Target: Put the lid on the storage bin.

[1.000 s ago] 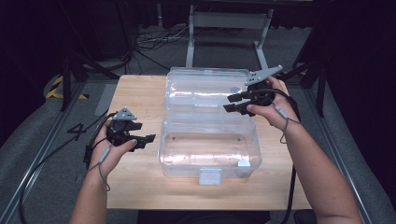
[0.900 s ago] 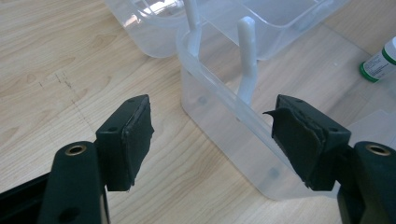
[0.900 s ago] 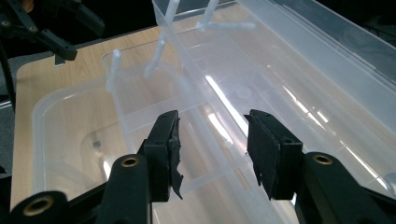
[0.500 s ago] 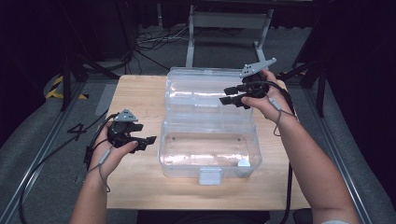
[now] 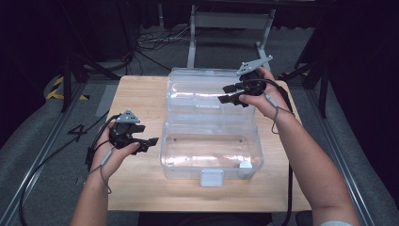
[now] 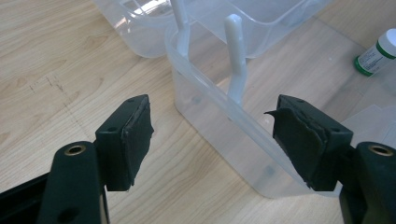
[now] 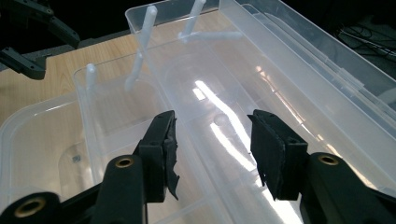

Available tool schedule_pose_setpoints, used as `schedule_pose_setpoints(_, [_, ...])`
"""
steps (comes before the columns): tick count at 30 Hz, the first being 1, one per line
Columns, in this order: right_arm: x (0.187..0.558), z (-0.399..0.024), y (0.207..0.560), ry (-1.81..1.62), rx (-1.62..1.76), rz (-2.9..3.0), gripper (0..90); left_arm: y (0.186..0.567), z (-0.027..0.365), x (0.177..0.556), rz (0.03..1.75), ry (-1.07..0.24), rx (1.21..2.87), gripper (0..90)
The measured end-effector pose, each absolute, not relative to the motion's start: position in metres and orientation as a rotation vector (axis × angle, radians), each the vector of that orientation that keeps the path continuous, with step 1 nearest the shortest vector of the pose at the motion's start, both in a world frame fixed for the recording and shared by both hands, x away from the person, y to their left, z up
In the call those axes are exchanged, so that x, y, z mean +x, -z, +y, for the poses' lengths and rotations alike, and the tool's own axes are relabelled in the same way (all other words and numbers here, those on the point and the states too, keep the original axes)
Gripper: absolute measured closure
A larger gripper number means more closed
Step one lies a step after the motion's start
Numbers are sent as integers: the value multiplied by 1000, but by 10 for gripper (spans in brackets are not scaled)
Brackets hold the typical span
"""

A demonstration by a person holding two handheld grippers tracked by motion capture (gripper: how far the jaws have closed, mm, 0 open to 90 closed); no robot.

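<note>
From the high view, the clear plastic box point(image 5: 211, 150) is sitting open in the middle of the tabletop point(image 5: 141, 99), its lid point(image 5: 202, 92) lying flat behind the base. The right claw point(image 5: 228, 94) is hovering over the lid's right part, and its jaws have just been opening, with nothing gripped between them. The left claw point(image 5: 149, 141) is waiting just left of the base, released. A small bottle point(image 5: 244, 165) is lying in the base near its front right corner, close to the latch point(image 5: 211, 178). Floor cables and a metal stand are lying beyond the tabletop, well away from the work.

In the left gripper view, the left claw point(image 6: 210, 135) is standing wide apart and empty, with the base wall point(image 6: 224, 135) running between its jaws. The white handle prongs point(image 6: 236, 51) are rising just ahead, and the bottle point(image 6: 376, 51) is lying far right. If this claw closes here, I judge it could snag the thin wall and drag the light box.

In the right gripper view, the right claw point(image 7: 212, 149) is gaping, holding nothing, above the lid's glossy inner face point(image 7: 224, 116). The slick, flexing plastic is likely to slip from the pads, and the lid could drop or jolt the bottle. The prongs point(image 7: 140, 56) are standing in its forward path.
</note>
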State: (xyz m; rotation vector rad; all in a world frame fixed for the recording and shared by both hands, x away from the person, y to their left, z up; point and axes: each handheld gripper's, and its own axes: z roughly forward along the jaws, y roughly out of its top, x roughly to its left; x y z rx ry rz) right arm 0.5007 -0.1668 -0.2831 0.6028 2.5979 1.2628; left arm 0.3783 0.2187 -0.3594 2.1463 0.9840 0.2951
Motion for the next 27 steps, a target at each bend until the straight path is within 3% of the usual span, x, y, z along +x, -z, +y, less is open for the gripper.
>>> schedule_pose_setpoints(19, [509,-157,294,-1218,598,2657,531,361,219,380,983,-290,2147,288])
schedule_pose_setpoints(27, [510,-152,298,-1189,576,2689,578,360,219,380,978,-296,2149,287])
